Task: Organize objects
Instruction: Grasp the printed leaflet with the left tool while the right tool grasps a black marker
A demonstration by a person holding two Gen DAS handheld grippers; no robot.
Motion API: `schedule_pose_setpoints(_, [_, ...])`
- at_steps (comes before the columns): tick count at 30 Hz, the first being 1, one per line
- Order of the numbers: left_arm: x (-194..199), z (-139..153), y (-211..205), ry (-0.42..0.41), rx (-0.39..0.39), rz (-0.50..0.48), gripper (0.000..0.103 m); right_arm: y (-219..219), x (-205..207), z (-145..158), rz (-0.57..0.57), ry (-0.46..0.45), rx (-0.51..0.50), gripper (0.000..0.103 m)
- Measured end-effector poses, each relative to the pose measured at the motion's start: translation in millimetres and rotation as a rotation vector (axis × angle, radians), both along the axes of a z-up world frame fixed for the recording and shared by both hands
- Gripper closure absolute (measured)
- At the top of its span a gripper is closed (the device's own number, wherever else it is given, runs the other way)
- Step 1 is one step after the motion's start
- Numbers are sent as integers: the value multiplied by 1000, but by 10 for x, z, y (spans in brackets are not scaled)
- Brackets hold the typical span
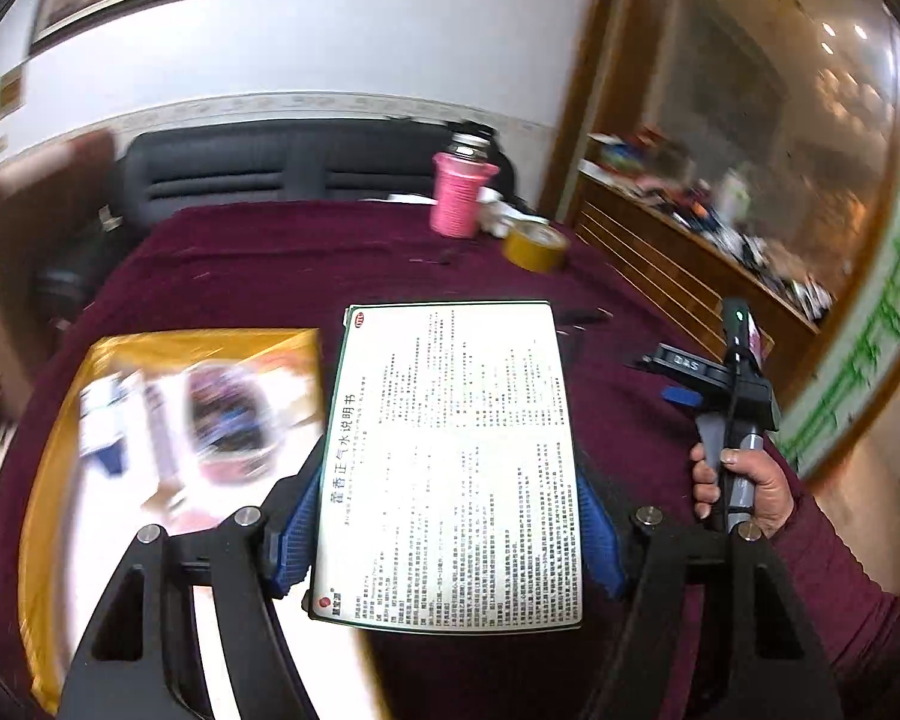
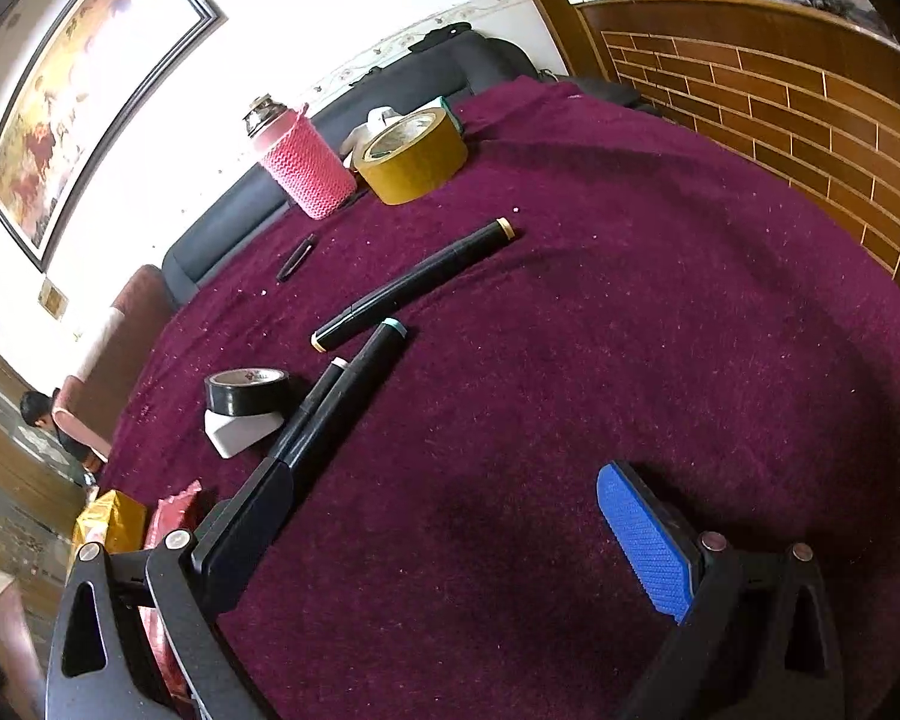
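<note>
My left gripper (image 1: pixel 450 534) is shut on a flat white medicine box (image 1: pixel 450 462) printed with Chinese text and holds it above the maroon tablecloth (image 1: pixel 258 264), next to a gold-rimmed box (image 1: pixel 168 432) with blurred contents at the left. My right gripper (image 2: pixel 444 516) is open and empty, low over the cloth (image 2: pixel 630 300); it also shows in the left wrist view (image 1: pixel 684 372), held by a hand. Three black markers (image 2: pixel 414 288) (image 2: pixel 354 384) (image 2: pixel 312 402) lie ahead of its left finger, beside a black tape roll (image 2: pixel 246 393) on a white block (image 2: pixel 240 435).
A pink knit-sleeved bottle (image 2: pixel 306 168) and a yellow tape roll (image 2: pixel 414 156) stand at the far edge, with a small black pen (image 2: pixel 297 258) nearby. A dark sofa (image 1: pixel 294 162) is behind the table, a wooden counter (image 2: pixel 780 72) at the right. Red and gold packets (image 2: pixel 132 522) lie at the left.
</note>
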State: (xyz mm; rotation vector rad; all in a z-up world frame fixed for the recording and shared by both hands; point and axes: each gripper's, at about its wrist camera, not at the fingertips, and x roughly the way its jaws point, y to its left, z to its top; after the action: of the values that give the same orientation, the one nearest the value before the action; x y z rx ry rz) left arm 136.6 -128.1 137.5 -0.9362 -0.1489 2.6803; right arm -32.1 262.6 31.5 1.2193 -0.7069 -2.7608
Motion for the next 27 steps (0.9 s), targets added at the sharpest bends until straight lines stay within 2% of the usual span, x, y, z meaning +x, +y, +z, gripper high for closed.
schedule_pose_setpoints(2, [140, 9, -194, 8, 6, 39, 32, -144, 92, 58, 49, -21, 16, 0])
schedule_pose_setpoints(4, [234, 1, -363, 19, 0, 69, 32, -446, 295, 180, 165, -3, 47, 0])
schedule_pose_setpoints(9, [327, -113, -685, 5, 40, 121, 32, -1474, 834, 284, 476, 35, 390, 3])
schedule_pose_setpoints(10, [350, -137, -735, 1, 54, 128, 32, -1602, 896, 257, 503, 37, 439, 10])
schedule_pose_setpoints(11, [370, -161, -768, 0, 67, 131, 32, -1755, 967, 215, 531, 38, 503, 24])
schedule_pose_setpoints(12, [385, -176, -789, 0, 75, 131, 32, -1843, 1023, 167, 543, 33, 544, 32])
schedule_pose_setpoints(13, [403, -186, -804, 0, 78, 130, 32, -1912, 1032, 119, 548, 21, 574, 48])
schedule_pose_setpoints(15, [443, -201, -826, 6, 70, 129, 32, -1988, 998, 45, 555, 0, 562, 60])
schedule_pose_setpoints(16, [463, -206, -839, 10, 64, 131, 32, -2005, 957, -1, 551, -20, 560, 71])
schedule_pose_setpoints(17, [481, -212, -857, 13, 58, 133, 32, -2008, 923, -48, 547, -40, 552, 75])
schedule_pose_setpoints(19, [492, -231, -896, 14, 62, 136, 32, -1936, 874, -51, 529, -41, 499, 76])
schedule_pose_setpoints(22, [511, -262, -982, 11, 73, 153, 32, -1876, 887, -35, 515, -43, 436, 86])
schedule_pose_setpoints(27, [523, -311, -1162, -2, 104, 204, 32, -1758, 1051, 83, 509, -4, 290, 87])
